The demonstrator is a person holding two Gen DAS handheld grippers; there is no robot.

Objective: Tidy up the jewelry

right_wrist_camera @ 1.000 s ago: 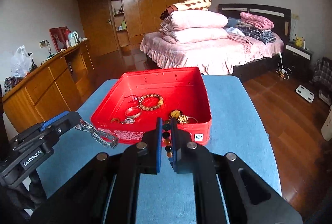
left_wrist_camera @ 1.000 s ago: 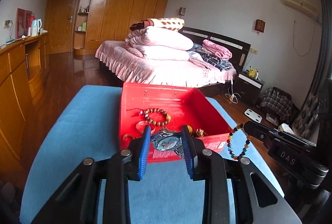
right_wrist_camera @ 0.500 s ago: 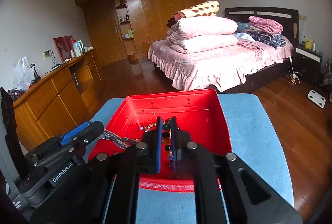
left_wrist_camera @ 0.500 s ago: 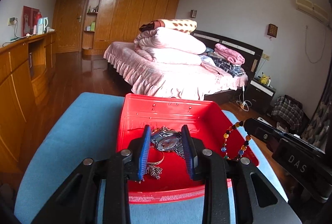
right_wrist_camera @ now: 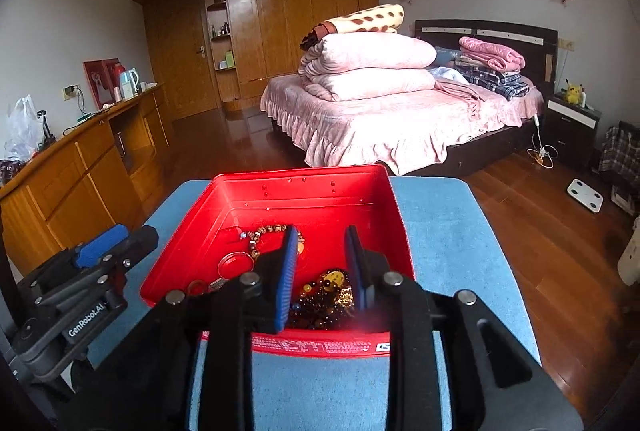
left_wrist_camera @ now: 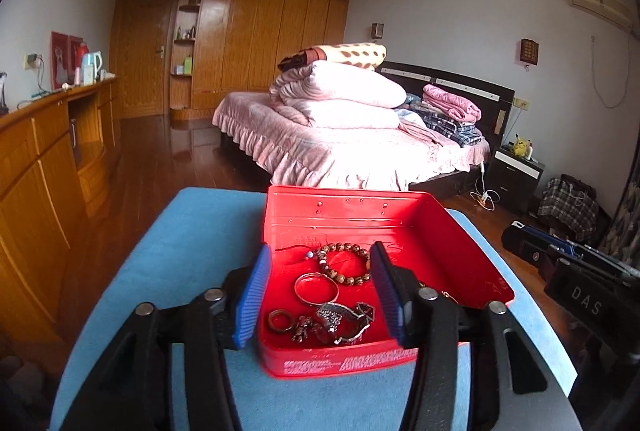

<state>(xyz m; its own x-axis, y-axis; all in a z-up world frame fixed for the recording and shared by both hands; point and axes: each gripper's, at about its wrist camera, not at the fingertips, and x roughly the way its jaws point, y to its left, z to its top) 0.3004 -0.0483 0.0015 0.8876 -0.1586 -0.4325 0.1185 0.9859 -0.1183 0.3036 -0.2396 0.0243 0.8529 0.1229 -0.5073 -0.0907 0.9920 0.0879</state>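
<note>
Jewelry lies inside the shallow red rectangular tin box (left_wrist_camera: 352,227), which stands on the blue-covered tabletop (left_wrist_camera: 192,231). In the left wrist view, the box holds a brown wooden bead bracelet (left_wrist_camera: 345,263), a plain silver bangle (left_wrist_camera: 317,288), a small brown ring (left_wrist_camera: 280,321) and a silver metal-link wristwatch (left_wrist_camera: 344,317) in the near part of the box. The watch dial cannot be made out. The left hand-held gripper (left_wrist_camera: 318,297) hangs over the near edge of the box; its jaws are opening, spread wide with nothing pressed between the blue pads. The right hand-held gripper (right_wrist_camera: 322,271) is over the near right part of the box; its jaws are opening, and no item is clamped between them. Below them lies a tangled heap of dark and gold beads (right_wrist_camera: 326,297), partly hidden by the fingers, so separate pieces cannot be told apart. The near left corner of the box is hidden by the left pad in the left wrist view.
</note>
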